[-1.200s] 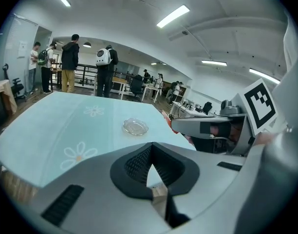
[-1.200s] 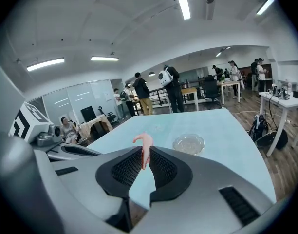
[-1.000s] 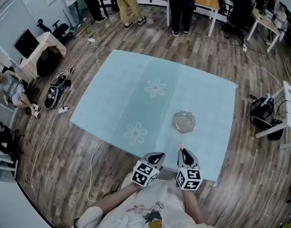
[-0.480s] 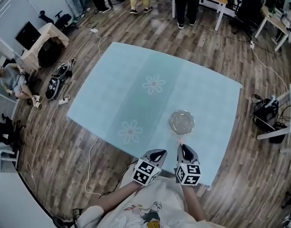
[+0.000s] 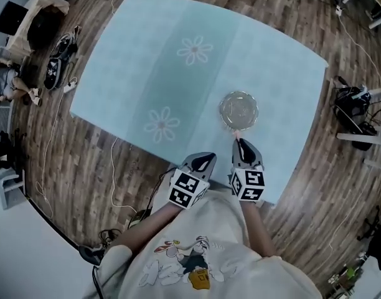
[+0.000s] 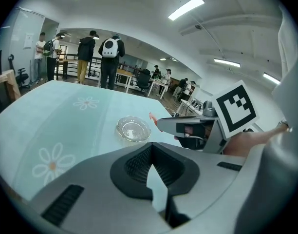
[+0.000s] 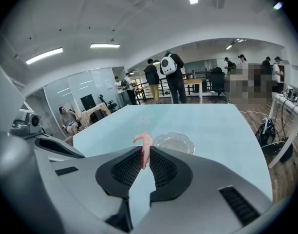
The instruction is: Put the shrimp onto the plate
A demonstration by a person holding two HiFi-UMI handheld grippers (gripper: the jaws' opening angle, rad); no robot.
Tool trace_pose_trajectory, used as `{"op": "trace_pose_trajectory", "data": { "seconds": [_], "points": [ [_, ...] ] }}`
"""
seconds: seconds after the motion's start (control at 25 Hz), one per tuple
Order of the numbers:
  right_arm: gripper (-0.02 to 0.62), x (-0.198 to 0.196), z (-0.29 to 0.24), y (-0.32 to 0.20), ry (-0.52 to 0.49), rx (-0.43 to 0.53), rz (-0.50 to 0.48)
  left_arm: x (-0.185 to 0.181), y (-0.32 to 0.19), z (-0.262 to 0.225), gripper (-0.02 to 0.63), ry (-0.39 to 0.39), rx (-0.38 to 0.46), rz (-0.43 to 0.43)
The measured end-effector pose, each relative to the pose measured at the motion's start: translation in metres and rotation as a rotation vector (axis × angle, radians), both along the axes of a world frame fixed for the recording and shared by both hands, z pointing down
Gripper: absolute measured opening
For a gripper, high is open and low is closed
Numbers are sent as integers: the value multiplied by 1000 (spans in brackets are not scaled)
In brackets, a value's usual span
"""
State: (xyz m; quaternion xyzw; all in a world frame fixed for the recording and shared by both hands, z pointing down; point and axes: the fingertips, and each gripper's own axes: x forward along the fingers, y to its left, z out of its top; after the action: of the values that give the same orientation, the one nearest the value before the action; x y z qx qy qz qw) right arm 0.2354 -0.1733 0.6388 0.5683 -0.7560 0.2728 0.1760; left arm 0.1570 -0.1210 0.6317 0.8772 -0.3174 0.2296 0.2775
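Jaws: R gripper (image 7: pixel 144 152) clamps shrimp (image 7: pixel 143 141) by plate (image 7: pixel 188 141) rim; L gripper (image 6: pixel 151 149) shut.

The plate (image 5: pixel 238 110) stands on the table (image 5: pixel 116 73). Just on the near side of the plate is the shrimp (image 7: pixel 145 145), between the jaws of the right gripper (image 5: pixel 238 141) and seemingly just short of the plate's rim. The left gripper (image 5: pixel 208 157) is nearer still and left of the plate, by the table's near edge
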Motion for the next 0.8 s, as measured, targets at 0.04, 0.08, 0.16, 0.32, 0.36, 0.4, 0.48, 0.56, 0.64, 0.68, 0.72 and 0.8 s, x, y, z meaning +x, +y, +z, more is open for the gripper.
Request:
{"op": "trace_pose_trajectory", "data": {
  "seconds": [0.04, 0.08, 0.16, 0.32, 0.36, 0.4, 0.48, 0.56, 0.64, 0.68, 0.72, 0.8],
  "points": [
    [64, 1, 5, -3, 11, -7, -5, 1, 1, 4, 8, 1, -13, 4],
    [64, 1, 10, -6, 19, -13, -8, 1, 2, 7, 7, 0, -22, 6],
    [64, 3, 21, -15, 33, -16, -13, 2, -1, 13, 8, 1, -28, 6],
    [64, 5, 38, -34, 58, -2, -30, 8, -9, 25, 8, -17, -8, 28],
    [64, 4, 40, -38, 65, 5, -37, 10, -11, 29, 8, -27, -3, 41],
    [64, 3, 42, -42, 74, 11, -46, 11, -12, 34, 8, -38, -1, 51],
    [64, 2, 49, -49, 86, 12, -57, 12, -10, 49, 8, -60, -12, 62],
    [64, 4, 56, -54, 87, 4, -53, 13, -7, 63, 8, -73, -35, 65],
    [64, 7, 64, -59, 90, -7, -45, 16, -6, 69, 8, -77, -41, 78],
    [64, 8, 68, -62, 92, -14, -43, 17, -6, 71, 6, -78, -40, 87],
    [64, 10, 73, -64, 94, -22, -41, 19, -7, 73, 8, -80, -37, 97],
    [64, 16, 82, -69, 102, -40, -37, 25, -11, 77, 7, -85, -36, 111]
  ]
}}
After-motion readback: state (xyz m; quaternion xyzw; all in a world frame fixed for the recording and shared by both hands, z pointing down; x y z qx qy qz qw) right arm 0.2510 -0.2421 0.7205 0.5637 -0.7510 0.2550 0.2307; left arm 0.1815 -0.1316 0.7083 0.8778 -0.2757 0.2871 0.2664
